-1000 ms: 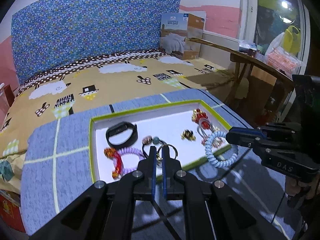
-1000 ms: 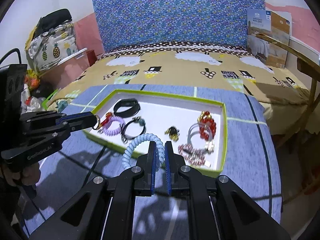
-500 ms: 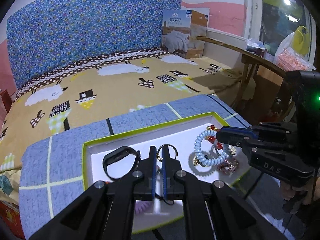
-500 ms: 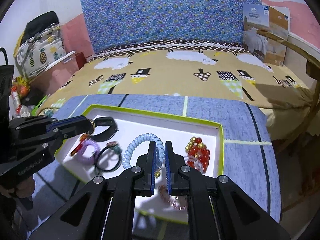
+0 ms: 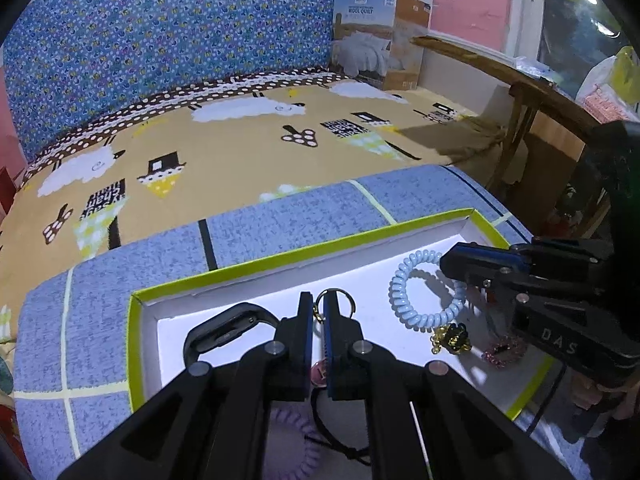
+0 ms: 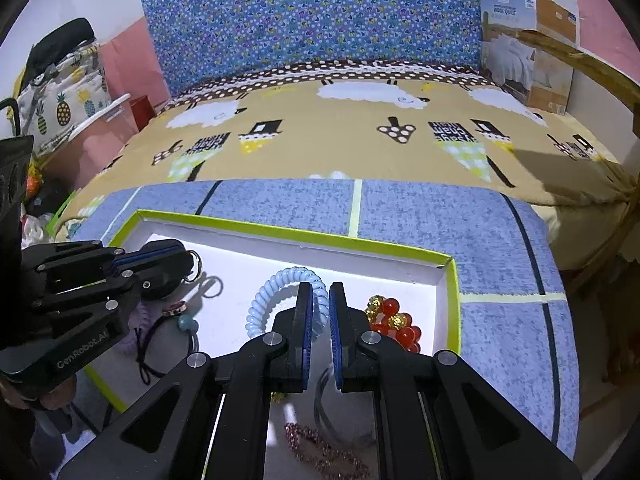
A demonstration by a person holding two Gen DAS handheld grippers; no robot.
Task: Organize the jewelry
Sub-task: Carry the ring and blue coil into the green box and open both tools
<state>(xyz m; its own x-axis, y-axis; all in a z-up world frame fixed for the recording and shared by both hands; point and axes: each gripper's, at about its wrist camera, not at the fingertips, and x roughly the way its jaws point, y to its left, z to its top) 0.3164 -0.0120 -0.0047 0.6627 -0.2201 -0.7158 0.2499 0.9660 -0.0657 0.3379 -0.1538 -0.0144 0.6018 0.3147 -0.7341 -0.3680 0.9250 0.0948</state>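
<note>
the tray (image 5: 280, 258), a white box with a lime rim, sits on a blue mat (image 5: 100, 280) on the bed, and both grippers hang over it. the left gripper (image 5: 318, 312) is closed on a small metal ring (image 5: 334, 296), which sticks up between its tips above the tray's near-left part. the right gripper (image 6: 320, 304) is clamped on a pale blue coil band (image 6: 280, 292), whose loop hangs to the left of its tips over the tray's middle. in the left view the same coil band (image 5: 420, 300) dangles from the right gripper (image 5: 452, 264) towards the tray's right end. inside the tray, a black band (image 5: 224, 324) lies by the left wall, a gold-and-black charm (image 5: 452, 338) lies under the coil band, and a pink beaded chain (image 5: 504, 352) lies near the right wall. red and gold beads (image 6: 394, 320) lie in the tray's far right corner, just right of the right gripper. a black cord with a blue bead (image 6: 186, 326) and a purple coil (image 6: 138, 328) lie in the tray's left half.
</note>
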